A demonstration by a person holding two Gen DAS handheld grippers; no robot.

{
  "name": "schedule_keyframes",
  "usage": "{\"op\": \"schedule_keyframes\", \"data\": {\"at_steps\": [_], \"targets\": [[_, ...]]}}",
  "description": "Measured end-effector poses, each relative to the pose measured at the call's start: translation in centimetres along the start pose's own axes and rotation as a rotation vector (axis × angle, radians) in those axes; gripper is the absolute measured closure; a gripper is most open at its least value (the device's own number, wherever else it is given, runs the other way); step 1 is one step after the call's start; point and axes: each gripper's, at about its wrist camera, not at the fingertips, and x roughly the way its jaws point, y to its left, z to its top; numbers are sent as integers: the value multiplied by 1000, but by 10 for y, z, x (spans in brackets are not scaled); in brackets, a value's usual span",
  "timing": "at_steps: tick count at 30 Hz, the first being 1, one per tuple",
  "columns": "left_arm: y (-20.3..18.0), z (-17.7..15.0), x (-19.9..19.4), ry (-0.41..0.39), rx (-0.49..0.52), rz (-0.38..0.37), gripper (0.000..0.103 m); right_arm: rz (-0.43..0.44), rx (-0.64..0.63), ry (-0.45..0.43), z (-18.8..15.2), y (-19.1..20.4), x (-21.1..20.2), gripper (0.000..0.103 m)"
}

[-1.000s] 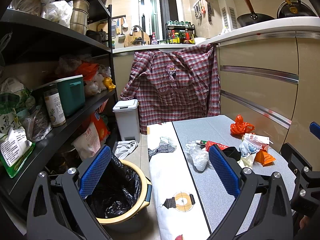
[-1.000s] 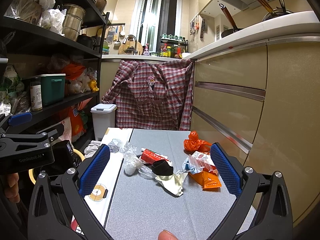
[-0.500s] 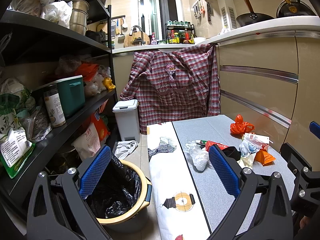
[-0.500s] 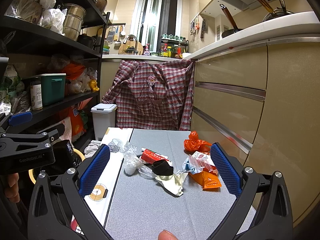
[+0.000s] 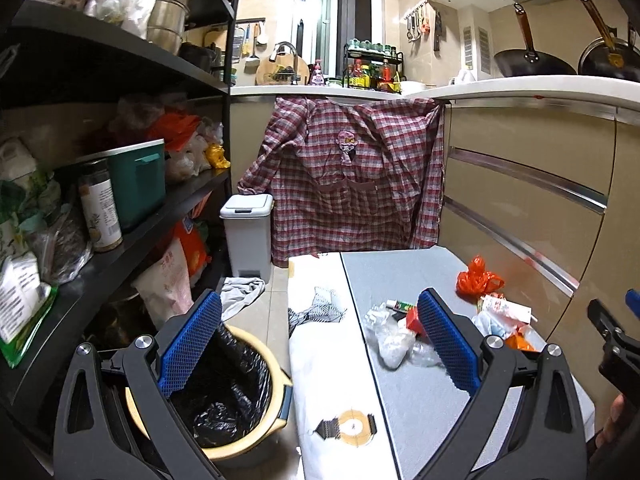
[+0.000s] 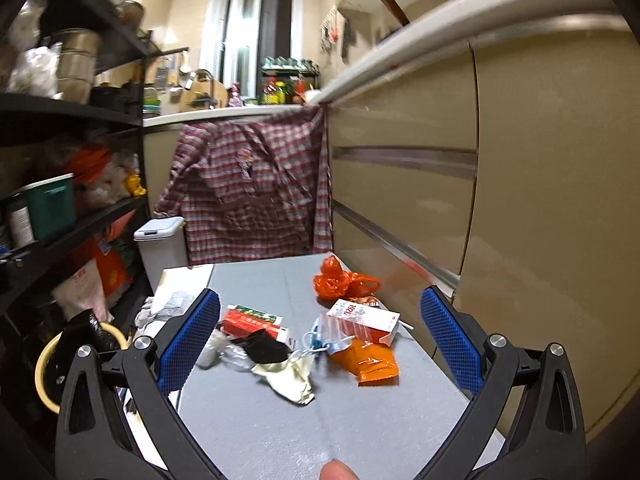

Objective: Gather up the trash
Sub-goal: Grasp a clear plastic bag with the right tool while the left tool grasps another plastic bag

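Collection not yet begun. Right gripper [image 6: 320,332] and left gripper [image 5: 318,340] both gape empty. Next: descend on the orange wrapper [image 6: 366,362] mid-tabletop, bin [image 5: 276,394] alongside.

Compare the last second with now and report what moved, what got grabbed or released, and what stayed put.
The right gripper moved forward and down toward the trash pile, so the orange packet and white carton loom larger; its view is motion-blurred. Nothing was grabbed or released: both grippers are open and empty. The left gripper held its place above the lined bin, and the trash on the grey table lies as before.
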Motion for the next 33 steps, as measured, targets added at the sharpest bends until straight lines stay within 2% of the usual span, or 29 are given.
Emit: {"op": "schedule_keyframes", "data": {"at_steps": [4,7,9,10,16,17,18,19,20,23,26,33], "targets": [[-12,12,20,-8,37,6,8,17,-11,100,0,-1,60,5],[-12,14,36,0,28,8,8,44,-32,176,-11,1,106,5],[-7,10,49,12,7,13,8,51,-34,223,-22,1,132,14],[-4,5,55,22,2,19,8,48,-37,248,-27,1,145,22],[6,-19,88,112,10,79,8,27,-38,373,-55,-3,206,30],[8,-22,91,123,6,83,8,22,-26,396,-61,-5,214,34],[8,-23,94,135,6,85,8,24,-14,412,-64,-7,218,37],[8,-24,96,143,7,86,8,24,-5,428,-66,-8,221,47],[7,-24,98,148,9,85,8,28,12,452,-70,-11,225,62],[0,-24,98,145,23,77,8,56,71,474,-72,-17,224,94],[-6,-24,96,137,35,73,8,48,68,438,-65,-19,214,98],[-18,-25,96,125,39,51,8,70,191,310,-23,-43,168,98]]}}
